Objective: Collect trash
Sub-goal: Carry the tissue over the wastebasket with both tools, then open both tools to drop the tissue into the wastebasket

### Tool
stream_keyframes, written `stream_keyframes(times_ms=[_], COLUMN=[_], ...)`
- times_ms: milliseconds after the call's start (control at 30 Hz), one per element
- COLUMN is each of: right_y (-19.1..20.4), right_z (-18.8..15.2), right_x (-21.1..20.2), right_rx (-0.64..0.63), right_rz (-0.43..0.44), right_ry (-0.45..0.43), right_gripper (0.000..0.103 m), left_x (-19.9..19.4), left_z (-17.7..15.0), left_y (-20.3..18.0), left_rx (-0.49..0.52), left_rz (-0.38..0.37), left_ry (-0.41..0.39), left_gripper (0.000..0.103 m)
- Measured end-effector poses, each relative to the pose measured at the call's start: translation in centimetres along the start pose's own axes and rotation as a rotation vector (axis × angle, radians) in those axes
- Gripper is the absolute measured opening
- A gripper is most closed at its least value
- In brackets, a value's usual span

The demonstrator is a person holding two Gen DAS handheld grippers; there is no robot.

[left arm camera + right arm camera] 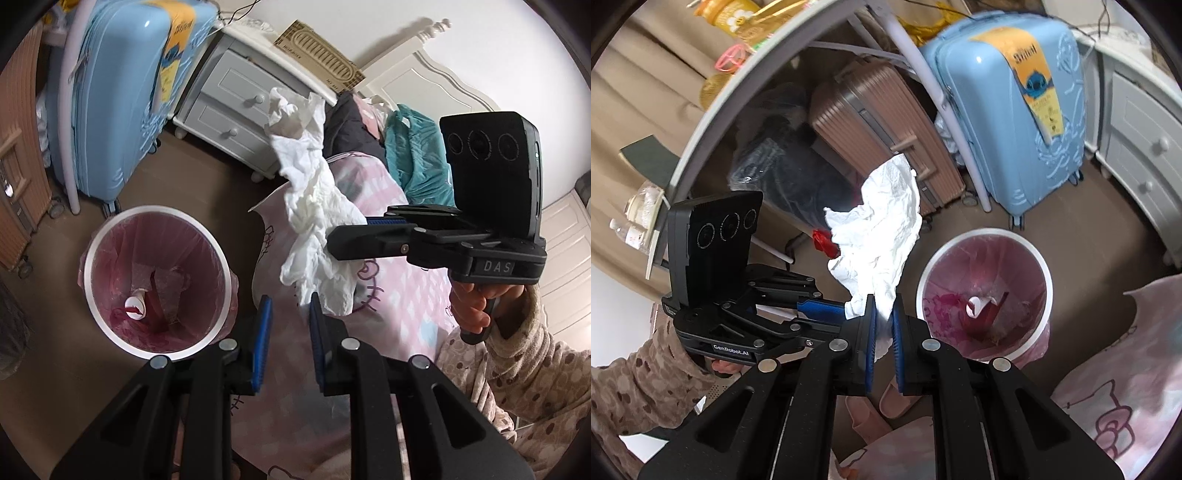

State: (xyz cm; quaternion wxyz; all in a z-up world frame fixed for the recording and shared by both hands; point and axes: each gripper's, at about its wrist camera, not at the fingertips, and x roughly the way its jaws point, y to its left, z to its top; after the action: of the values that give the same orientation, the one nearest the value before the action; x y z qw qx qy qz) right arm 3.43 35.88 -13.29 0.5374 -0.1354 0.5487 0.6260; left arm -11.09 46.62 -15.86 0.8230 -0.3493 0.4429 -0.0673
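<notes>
A crumpled white tissue (314, 206) hangs in the air over the bed edge, pinched by my right gripper (351, 236), which comes in from the right in the left wrist view. In the right wrist view the tissue (879, 236) rises from between my right gripper's (882, 325) blue pads, which are shut on it. My left gripper (291, 321) is open, its pads just below the tissue's lower end; it also shows in the right wrist view (827, 308), beside the tissue. A white bin with a pink liner (155, 280) stands on the floor to the left, with trash at its bottom.
A blue suitcase (122, 96) and a white nightstand (236, 107) stand behind the bin (986, 295). A pink printed bed cover (388, 295) lies under the grippers. A brown suitcase (879, 136) and a round table edge (713, 110) are at left. Slippers (882, 410) lie on the floor.
</notes>
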Motion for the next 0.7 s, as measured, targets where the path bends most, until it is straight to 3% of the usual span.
stream_keyframes(times_ms=[233,400,500,567,600,633,667,700], right_y=[-1.2,-3.0,-5.0,-6.2,-6.7,-7.2,-7.5,-7.8], right_z=[0.1,1.0,1.6,1.8,1.8,1.7,1.6,1.4], right_x=[1.3,3.8,7.2,9.3,10.3,11.8,12.7,13.5], right_rx=[0.021,0.068,0.097,0.105,0.103,0.090,0.077,0.065], right_rz=[-0.009,-0.066,-0.147,-0.203,-0.224,-0.274,-0.306,-0.328], right_ry=[0.020,0.047,0.087,0.106,0.117,0.129,0.139,0.152], right_gripper=[0.008,0.008,0.010,0.019,0.029,0.050,0.061,0.066], left_x=[2.0,3.1,4.2,4.6,4.5,4.3,4.1,3.9], left_z=[0.1,0.6,0.4,-0.2,-0.6,-1.1,-1.5,-1.8], left_y=[1.3,3.5,6.0,7.2,7.7,8.0,8.3,8.5], left_rx=[-0.029,-0.056,-0.128,-0.165,-0.174,-0.186,-0.194,-0.200], left_rz=[-0.003,0.050,0.080,0.123,0.153,0.194,0.221,0.235], left_ry=[0.026,0.045,0.075,0.087,0.086,0.076,0.064,0.054], left_gripper=[0.019,0.019,0.020,0.029,0.047,0.071,0.077,0.081])
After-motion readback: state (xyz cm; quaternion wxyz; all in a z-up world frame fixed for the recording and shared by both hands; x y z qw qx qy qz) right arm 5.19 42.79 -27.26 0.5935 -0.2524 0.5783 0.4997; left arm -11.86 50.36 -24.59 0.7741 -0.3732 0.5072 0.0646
